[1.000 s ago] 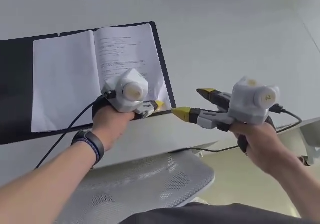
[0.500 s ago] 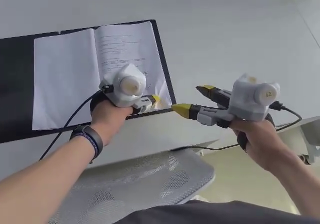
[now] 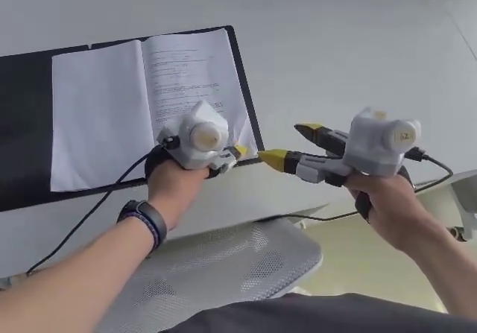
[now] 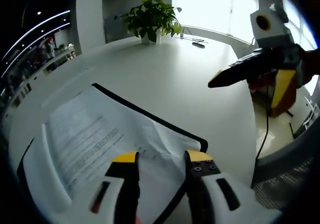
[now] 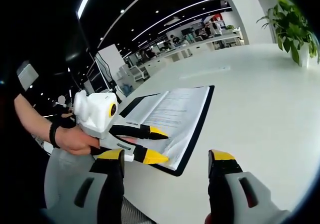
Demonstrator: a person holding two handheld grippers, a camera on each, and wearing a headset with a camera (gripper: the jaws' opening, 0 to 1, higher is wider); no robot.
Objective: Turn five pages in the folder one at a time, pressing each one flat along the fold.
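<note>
Left tool point(image 4: 162, 157) jaws apart over page point(image 4: 100, 129) corner, plant point(image 4: 150, 21) beyond

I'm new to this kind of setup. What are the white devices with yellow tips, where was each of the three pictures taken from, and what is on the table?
There is no robot here. A person holds a hand-held gripper in each hand. The head view comes from a camera on the person's head, looking down at the white table. The two round pictures come from cameras riding on the grippers, each looking along its own yellow-tipped jaws. On the table lies an open black folder with printed pages. The left gripper sits at the near corner of the right-hand page, jaws apart with the corner between them. The right gripper hangs open beside the folder and holds nothing. A potted plant stands farther back on the table.
</note>
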